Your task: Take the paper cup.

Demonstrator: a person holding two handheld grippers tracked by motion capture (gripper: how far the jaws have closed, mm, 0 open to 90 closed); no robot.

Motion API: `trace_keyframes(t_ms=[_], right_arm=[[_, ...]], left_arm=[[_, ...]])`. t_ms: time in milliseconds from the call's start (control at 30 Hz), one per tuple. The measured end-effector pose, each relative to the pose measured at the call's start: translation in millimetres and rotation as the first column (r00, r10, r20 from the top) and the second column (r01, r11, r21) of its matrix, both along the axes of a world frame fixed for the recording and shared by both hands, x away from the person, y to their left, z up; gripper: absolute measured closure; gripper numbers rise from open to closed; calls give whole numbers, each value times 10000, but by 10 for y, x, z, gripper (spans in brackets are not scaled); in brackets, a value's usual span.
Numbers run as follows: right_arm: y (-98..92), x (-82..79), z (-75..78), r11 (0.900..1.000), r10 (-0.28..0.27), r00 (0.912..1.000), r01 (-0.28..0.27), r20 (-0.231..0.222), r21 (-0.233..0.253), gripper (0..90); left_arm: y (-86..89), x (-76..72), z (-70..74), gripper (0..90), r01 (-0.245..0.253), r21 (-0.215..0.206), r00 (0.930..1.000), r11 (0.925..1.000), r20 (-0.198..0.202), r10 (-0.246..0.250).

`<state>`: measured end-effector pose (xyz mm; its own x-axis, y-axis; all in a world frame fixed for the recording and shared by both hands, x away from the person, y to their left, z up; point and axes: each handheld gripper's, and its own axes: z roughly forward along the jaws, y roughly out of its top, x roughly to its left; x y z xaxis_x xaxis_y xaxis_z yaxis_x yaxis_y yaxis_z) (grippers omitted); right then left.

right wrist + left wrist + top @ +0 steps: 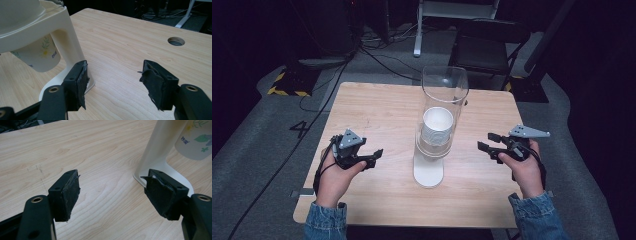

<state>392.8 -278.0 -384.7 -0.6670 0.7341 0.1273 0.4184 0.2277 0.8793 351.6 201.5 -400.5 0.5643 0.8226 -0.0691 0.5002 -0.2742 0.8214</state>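
Observation:
A cup dispenser stands mid-table: a clear tube on a cream stand, with a stack of white paper cups inside. The lowest cup, printed with flowers, hangs out below the holder. My left gripper rests left of the stand, open, nothing between its pads. To the right of the stand my right gripper is held open and empty, jaws pointing at the dispenser. The stand's base lies just beyond the left gripper's right jaw.
The light wooden table has a round cable hole near its far right. A dark chair and cables on the grey floor lie beyond the far edge. Bare tabletop spreads on both sides of the dispenser.

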Motion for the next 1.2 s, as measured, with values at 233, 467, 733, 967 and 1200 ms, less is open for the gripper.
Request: trace_keyframes(t_ms=[233, 467, 733, 967, 1200], right_arm=[[37, -7, -6, 9998, 201, 9998, -200, 44, -90, 369], [192, -26, -29, 9968, 735, 9973, -736, -40, -325, 358], [517, -115, -63, 9793, 1954, 9806, -1961, -172, -508, 334], [726, -156, -159, 9698, 2429, 9699, -2432, -151, -209, 282], [933, -195, -254, 9616, 2735, 9615, -2740, 287, 149, 218]], left_arm=[[-10, -3, 4, 279, 140, 28, 9999, 9999, 27, -140], [3, -20, 7, 279, 142, -81, 9999, 9999, 45, -141], [-26, -18, -19, 278, 209, -7, 9998, 9998, -43, -209], [-74, -17, -31, 277, 414, 93, 9991, 9991, -111, -412], [-104, -14, -43, 276, 533, 46, 9985, 9986, -159, -532]])
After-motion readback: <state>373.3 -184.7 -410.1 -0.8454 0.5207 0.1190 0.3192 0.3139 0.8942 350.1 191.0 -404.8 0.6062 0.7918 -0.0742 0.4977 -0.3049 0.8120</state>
